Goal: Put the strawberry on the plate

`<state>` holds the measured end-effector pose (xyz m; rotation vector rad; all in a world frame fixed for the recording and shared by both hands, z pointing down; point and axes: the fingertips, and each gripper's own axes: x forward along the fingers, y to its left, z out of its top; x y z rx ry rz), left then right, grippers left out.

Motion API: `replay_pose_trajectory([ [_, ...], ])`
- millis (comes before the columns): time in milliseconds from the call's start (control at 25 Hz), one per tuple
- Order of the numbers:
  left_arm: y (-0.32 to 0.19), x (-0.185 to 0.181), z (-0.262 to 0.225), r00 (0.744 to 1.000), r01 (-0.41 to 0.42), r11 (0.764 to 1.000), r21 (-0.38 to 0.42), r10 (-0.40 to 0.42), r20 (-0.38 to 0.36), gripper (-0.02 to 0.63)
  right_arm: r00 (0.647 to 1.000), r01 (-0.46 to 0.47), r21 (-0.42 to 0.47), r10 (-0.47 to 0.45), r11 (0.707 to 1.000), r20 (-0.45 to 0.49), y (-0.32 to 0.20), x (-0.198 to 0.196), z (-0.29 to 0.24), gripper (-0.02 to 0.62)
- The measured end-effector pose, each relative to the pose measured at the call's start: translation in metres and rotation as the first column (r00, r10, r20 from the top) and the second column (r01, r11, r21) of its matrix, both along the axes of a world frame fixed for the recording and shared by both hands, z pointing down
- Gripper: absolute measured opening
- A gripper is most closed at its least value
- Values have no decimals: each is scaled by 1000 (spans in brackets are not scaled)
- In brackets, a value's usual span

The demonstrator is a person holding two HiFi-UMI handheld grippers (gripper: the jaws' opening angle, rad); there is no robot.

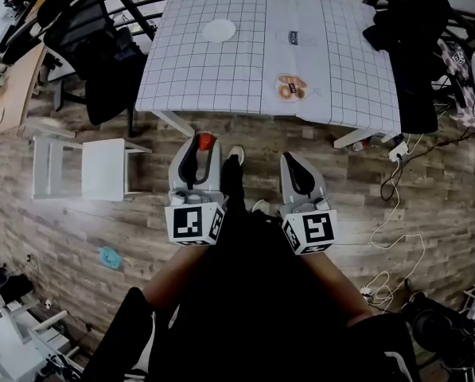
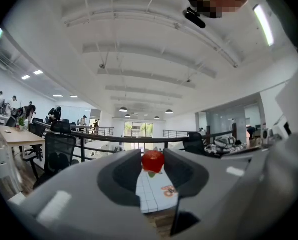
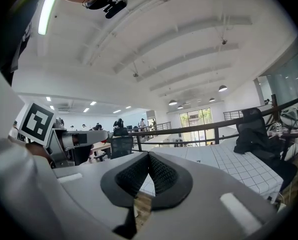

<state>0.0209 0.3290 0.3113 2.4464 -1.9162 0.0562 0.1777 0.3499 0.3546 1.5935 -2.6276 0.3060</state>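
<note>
1. Left claw (image 1: 204, 143) has it: both pads are clamped on the strawberry (image 2: 152, 161) right at the tips. It is held over the wooden floor (image 1: 86, 229), short of the near edge of the desk (image 1: 189, 78).
2. In the left gripper view the berry's green cap peeks out at 6 o'clock under the red body. So the long axis runs roughly 12 to 6 there, though the berry looks nearly round and that's a loose read.
3. Right claw (image 3: 149, 155) is closed, pads meeting with nothing between them, and it rides at 3 o'clock of the left one.
4. Plate (image 1: 219, 30), white and round, sits on the gridded desk at 12 o'clock from the berry, well apart.
5. Hard to make out:
   - In the head view the berry is only a small red blob, its sides covered by the pads.
   - The desk's far edge is cut off at the top.
   - A dark heap of cloth (image 1: 412, 46) covers its 3 o'clock side.
</note>
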Motion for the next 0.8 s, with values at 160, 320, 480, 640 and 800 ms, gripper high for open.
replay_pose_trajectory([
  [160,-6,7,-1,1000,-18,1000,2,18,0,138,1000,-1,4,1,1000,1,-9,-1,-2,-3],
  [320,-16,2,2,1000,-11,1000,10,11,6,138,1000,10,9,-9,1000,-18,-19,-4,-1,-3],
  [480,-33,-6,11,1000,11,1000,-1,-11,-16,138,999,22,-10,-22,1000,-36,-36,-6,6,-3],
  [640,-58,-17,17,999,25,1000,-16,-25,-32,138,998,36,-15,-37,999,-57,-60,-14,6,-3],
  [800,-90,-28,18,998,40,999,-19,-41,-45,138,996,52,-25,-53,998,-78,-92,-22,7,-3],
])
